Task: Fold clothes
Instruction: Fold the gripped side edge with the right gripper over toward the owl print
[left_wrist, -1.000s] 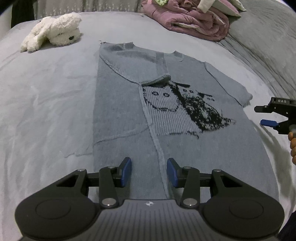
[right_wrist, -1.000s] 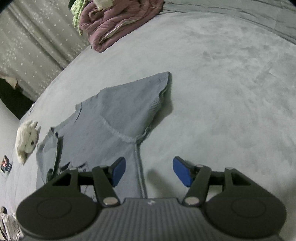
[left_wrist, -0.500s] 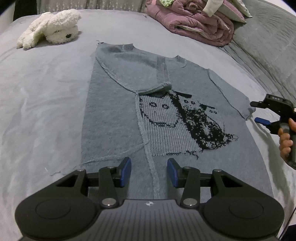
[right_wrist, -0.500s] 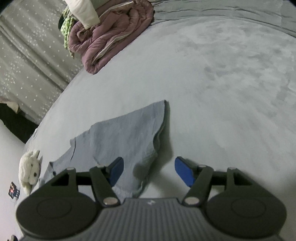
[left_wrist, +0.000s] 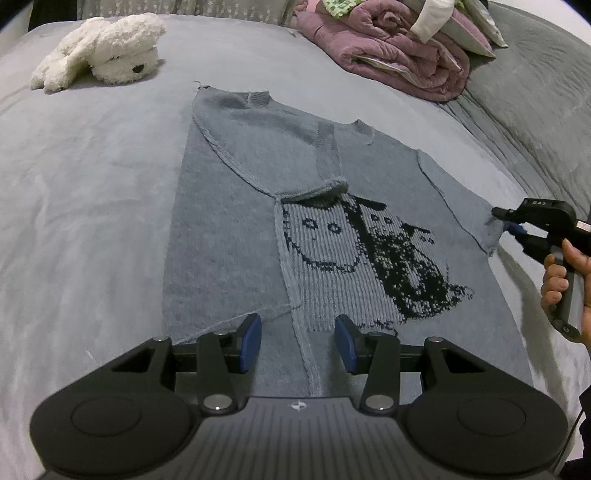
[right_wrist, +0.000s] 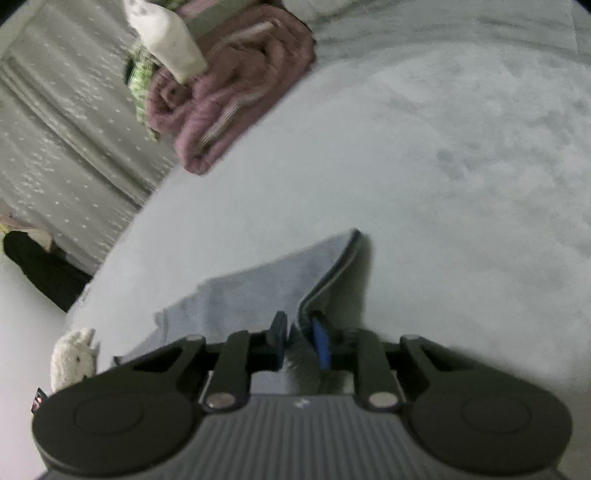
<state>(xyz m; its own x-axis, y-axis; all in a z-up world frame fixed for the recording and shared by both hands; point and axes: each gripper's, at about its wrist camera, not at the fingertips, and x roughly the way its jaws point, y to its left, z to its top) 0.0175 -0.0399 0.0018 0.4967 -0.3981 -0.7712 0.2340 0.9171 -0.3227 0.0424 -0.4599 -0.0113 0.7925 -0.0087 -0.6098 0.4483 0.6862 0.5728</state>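
A grey knit sweater (left_wrist: 229, 236) with a black cat pattern lies flat on the bed, its left side and sleeve folded over the middle. My left gripper (left_wrist: 297, 345) hovers open above the hem, straddling the folded edge, with nothing pinched. The right sleeve (left_wrist: 472, 214) is spread out to the right. At its cuff my right gripper (left_wrist: 508, 223) is held by a person's hand (left_wrist: 557, 273). In the right wrist view its jaws are closing, and the right gripper (right_wrist: 299, 338) has the cuff edge of the sleeve (right_wrist: 258, 288) pinched between the blue pads.
A white plush toy (left_wrist: 99, 48) lies at the far left of the grey bedspread (left_wrist: 74, 221). A pile of pink quilt and clothes (left_wrist: 399, 48) sits at the far right. A dotted curtain (right_wrist: 55, 129) hangs behind the bed.
My right gripper came up to the sleeve cuff and its wide jaws closed on the cuff edge. The left gripper kept its opening and drifted slightly over the hem.
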